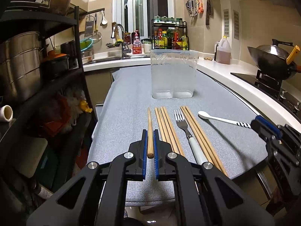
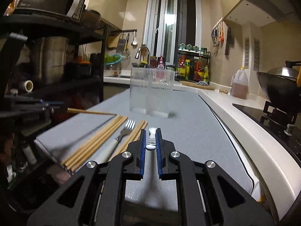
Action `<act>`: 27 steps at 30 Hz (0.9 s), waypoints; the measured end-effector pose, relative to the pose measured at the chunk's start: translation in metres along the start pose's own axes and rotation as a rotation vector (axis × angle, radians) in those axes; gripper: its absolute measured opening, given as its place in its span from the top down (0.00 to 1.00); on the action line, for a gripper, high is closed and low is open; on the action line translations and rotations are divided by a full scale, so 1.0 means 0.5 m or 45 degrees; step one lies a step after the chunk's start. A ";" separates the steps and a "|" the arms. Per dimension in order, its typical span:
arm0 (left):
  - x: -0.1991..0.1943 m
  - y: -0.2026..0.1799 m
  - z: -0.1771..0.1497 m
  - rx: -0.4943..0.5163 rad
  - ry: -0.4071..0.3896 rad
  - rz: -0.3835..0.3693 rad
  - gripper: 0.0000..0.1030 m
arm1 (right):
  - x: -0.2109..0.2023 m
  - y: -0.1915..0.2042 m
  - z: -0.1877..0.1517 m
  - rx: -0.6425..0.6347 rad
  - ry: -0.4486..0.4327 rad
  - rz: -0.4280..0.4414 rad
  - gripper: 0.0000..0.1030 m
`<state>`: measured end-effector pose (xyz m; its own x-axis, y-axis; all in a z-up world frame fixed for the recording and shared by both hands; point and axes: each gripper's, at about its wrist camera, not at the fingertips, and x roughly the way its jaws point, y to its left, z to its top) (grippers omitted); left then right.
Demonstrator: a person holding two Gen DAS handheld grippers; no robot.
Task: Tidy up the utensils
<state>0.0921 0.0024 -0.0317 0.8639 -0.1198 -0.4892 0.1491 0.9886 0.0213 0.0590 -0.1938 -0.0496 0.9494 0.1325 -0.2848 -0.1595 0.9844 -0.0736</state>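
On the grey mat [image 1: 128,98] lie two bundles of wooden chopsticks [image 1: 167,128] [image 1: 199,130], a fork [image 1: 183,126] with a white handle, and a white spoon [image 1: 216,118] with a striped handle end. My left gripper [image 1: 150,131] is shut on a single wooden chopstick [image 1: 149,124], the leftmost one. My right gripper [image 2: 150,131] is shut on the spoon's striped handle [image 2: 151,143]; it also shows in the left wrist view [image 1: 263,128]. A clear two-compartment plastic holder [image 1: 173,73] [image 2: 150,90] stands upright behind the utensils.
A black shelf rack [image 1: 37,66] with steel pots stands at the left. A white counter [image 1: 235,79] runs along the right with an oil jug [image 1: 223,50], a wok [image 1: 272,58] on a stove. A sink, faucet [image 1: 120,37] and spice rack [image 1: 169,35] are at the back.
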 end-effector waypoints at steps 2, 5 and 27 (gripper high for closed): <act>-0.002 -0.001 0.006 0.002 -0.011 0.000 0.94 | 0.009 0.002 0.010 0.002 -0.011 0.008 0.90; -0.005 0.001 0.012 0.006 -0.023 0.003 0.94 | 0.023 0.004 0.019 0.008 -0.012 0.025 0.90; 0.002 0.005 0.009 0.001 -0.005 -0.004 0.94 | 0.044 -0.040 -0.104 0.264 0.321 0.047 0.99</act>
<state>0.0954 0.0044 -0.0283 0.8654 -0.1232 -0.4856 0.1522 0.9881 0.0204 0.0688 -0.2167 -0.1043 0.8428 0.1617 -0.5133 -0.1099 0.9854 0.1299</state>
